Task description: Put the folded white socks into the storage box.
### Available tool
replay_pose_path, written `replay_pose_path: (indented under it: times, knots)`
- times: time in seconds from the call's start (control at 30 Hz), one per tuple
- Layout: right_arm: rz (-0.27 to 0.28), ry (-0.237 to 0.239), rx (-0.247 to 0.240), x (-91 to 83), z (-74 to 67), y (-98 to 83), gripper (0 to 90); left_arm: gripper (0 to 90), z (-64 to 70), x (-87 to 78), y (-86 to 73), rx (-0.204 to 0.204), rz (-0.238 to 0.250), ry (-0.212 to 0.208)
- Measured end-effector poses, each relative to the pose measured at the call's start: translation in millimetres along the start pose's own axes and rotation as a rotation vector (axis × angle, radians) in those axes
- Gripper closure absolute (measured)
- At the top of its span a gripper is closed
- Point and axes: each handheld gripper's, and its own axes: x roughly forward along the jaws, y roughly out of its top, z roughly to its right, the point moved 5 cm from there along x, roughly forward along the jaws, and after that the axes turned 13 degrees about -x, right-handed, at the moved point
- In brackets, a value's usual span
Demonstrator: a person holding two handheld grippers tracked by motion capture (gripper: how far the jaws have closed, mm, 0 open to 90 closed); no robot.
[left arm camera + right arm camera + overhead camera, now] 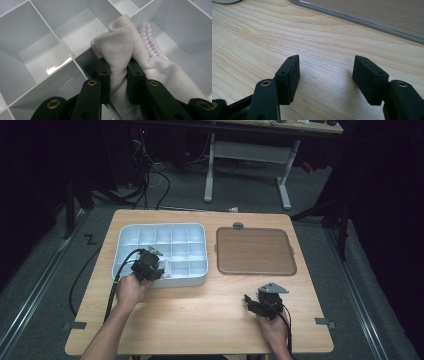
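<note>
Left gripper [118,75]: your jaws are clamped on a folded white sock [122,55], pads pressing a bunched fold near its middle. The ribbed cuff shows just beyond the pads, and the rest trails back under the gripper.

Sock, handling: judged soft, light and limp, with no risk of breakage. It will sag and unfold wherever unsupported, and knit fabric can slide out of a shallow pinch. Keep hold across the doubled fold, as now, not on a single edge.

Location: sock held over a near-row cell of the white compartment tray [131,232], at the divider walls. Whether it rests on the cell floor cannot be told.

Right gripper [325,75]: jaws wide apart, nothing between them, low over the wooden table [210,315], near the brown tray [255,251].
</note>
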Motion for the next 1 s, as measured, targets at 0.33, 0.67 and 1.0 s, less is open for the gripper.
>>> replay_pose_path:
  times: [0.33,0.67,1.0]
  knots:
    - [0.0,0.0,-0.001,0.0,0.1,0.0,39.3,73.4,0.6,-5.9,4.7,-0.023,0.042,-0.015]
    - [0.0,0.0,0.0,0.0,0.1,0.0,39.3,66.4,2.0,-14.8,14.3,-0.054,0.091,-0.036]
    - [0.0,0.0,0.0,0.0,0.0,0.0,39.3,61.8,10.7,-23.6,27.5,-0.091,0.148,-0.081]
